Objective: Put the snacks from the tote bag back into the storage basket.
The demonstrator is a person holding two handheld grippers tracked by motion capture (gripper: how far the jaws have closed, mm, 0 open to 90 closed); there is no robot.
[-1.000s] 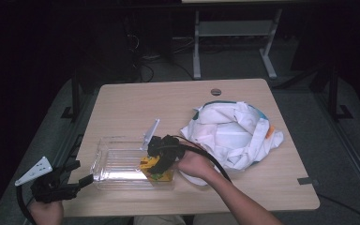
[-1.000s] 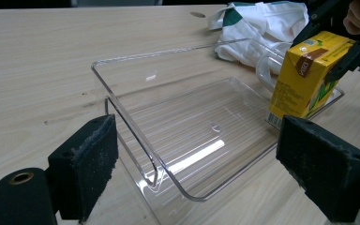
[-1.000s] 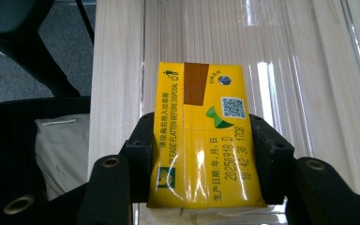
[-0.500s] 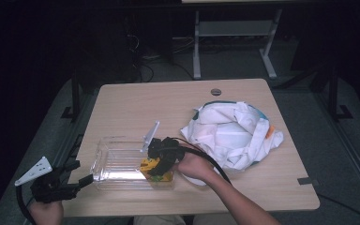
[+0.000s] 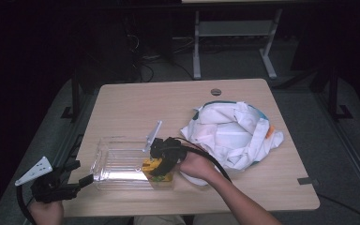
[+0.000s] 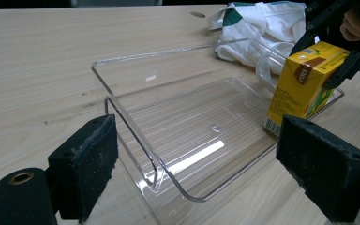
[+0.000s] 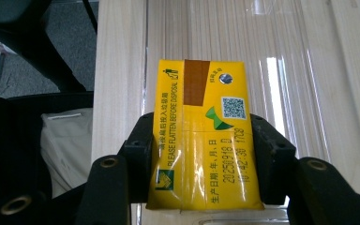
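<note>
Place: a lab or recording room, dimly lit.
Furniture: a pale wood-grain rectangular table (image 5: 136,105) on grey carpet (image 5: 347,140).
Background: a white metal stand frame (image 5: 229,33) and loose black cables (image 5: 143,70) on the floor.

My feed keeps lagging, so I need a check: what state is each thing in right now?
Juice carton: upright, clamped, at the tray's near right corner.
Clear tray: open-topped, otherwise empty, flat on the table.
White bag: crumpled, mouth open, right of the tray.
Right hand-held gripper: shut on the carton.
Left hand-held gripper: jaws open, holding nothing, off the tray's left end.
</note>
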